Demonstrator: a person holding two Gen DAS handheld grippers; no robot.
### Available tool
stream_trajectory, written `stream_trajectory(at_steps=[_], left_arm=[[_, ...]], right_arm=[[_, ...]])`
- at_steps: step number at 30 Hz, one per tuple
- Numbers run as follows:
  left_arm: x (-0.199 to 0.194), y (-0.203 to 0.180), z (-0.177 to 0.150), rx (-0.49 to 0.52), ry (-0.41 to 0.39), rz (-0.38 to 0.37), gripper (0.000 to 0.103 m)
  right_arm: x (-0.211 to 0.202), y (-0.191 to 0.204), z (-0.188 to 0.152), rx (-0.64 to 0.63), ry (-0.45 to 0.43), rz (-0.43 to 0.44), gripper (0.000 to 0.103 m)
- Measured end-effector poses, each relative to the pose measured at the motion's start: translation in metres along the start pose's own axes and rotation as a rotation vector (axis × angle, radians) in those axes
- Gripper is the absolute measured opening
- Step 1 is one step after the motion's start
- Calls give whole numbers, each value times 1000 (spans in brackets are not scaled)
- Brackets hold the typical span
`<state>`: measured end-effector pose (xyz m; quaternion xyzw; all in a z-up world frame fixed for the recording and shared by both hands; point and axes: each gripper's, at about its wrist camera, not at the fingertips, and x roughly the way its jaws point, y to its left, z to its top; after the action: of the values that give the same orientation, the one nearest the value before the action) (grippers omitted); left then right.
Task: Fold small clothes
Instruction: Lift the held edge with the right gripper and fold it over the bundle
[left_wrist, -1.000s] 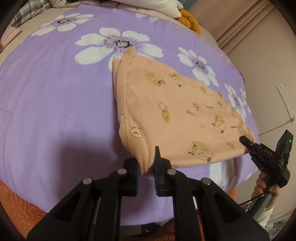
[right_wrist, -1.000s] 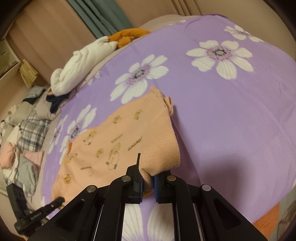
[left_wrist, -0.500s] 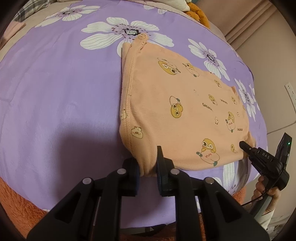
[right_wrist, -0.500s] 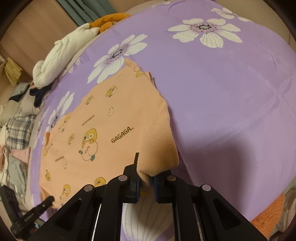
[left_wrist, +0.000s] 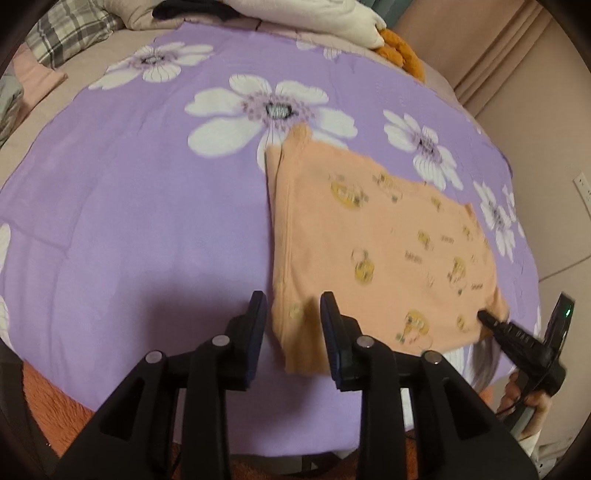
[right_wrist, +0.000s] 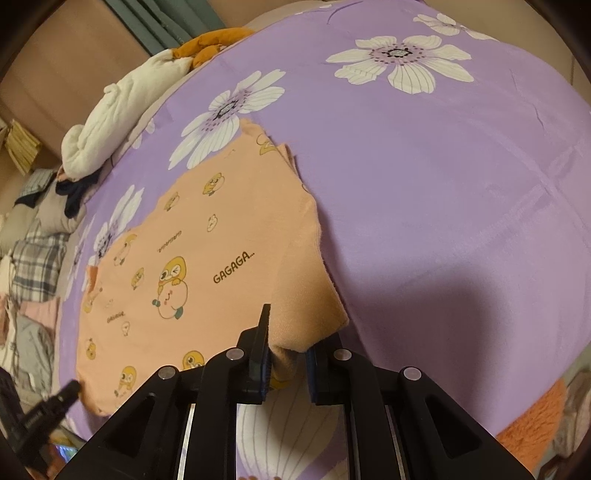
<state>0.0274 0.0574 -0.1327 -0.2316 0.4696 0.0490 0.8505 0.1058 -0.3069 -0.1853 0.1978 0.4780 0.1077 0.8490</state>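
Note:
A small peach garment (left_wrist: 376, 236) (right_wrist: 192, 266) printed with yellow cartoon figures lies folded flat on a purple flowered blanket (left_wrist: 140, 206) (right_wrist: 443, 184). My left gripper (left_wrist: 293, 310) hovers over the garment's near left corner with its jaws opening; the cloth lies between the pads, which stand apart from it. My right gripper (right_wrist: 286, 338) is shut on the garment's near right corner, which bunches up between its pads. In the left wrist view the right gripper (left_wrist: 517, 339) shows at the lower right, held by a hand (left_wrist: 528, 402).
Piled bedding and clothes lie beyond the blanket: a white quilt (right_wrist: 118, 114), an orange plush (right_wrist: 210, 44), plaid cloth (left_wrist: 70, 29) (right_wrist: 33, 266). An orange rug (right_wrist: 532, 428) shows below the bed's near edge. A wall (left_wrist: 535, 122) stands to the right in the left wrist view.
My left gripper has let go of the garment's corner and drawn back a little; the cloth now lies flat. My right gripper keeps its grip and has come down toward the blanket.

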Motion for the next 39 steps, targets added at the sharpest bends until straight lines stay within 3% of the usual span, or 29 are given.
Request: stream_trajectory(at_steps=[8,19,25,35,39], left_arm=[[10,-44,19,95,-33,-83,30],[74,-108,-5,241,148,-190,29],[93,-112,-18,287,160,-152,30],[88,-104,-18,239,162,-179,30],[76,-98,-16,232,192,-212,34]], right_arm=[[0,3,0,-7,-5,-14,10],[2,1,0,8,-4,-1,10],[3,-2,1,33,-4,19,10],[-6,15,8,-11,-58,6,10],[-23,36,18,-73,-110,49,10]])
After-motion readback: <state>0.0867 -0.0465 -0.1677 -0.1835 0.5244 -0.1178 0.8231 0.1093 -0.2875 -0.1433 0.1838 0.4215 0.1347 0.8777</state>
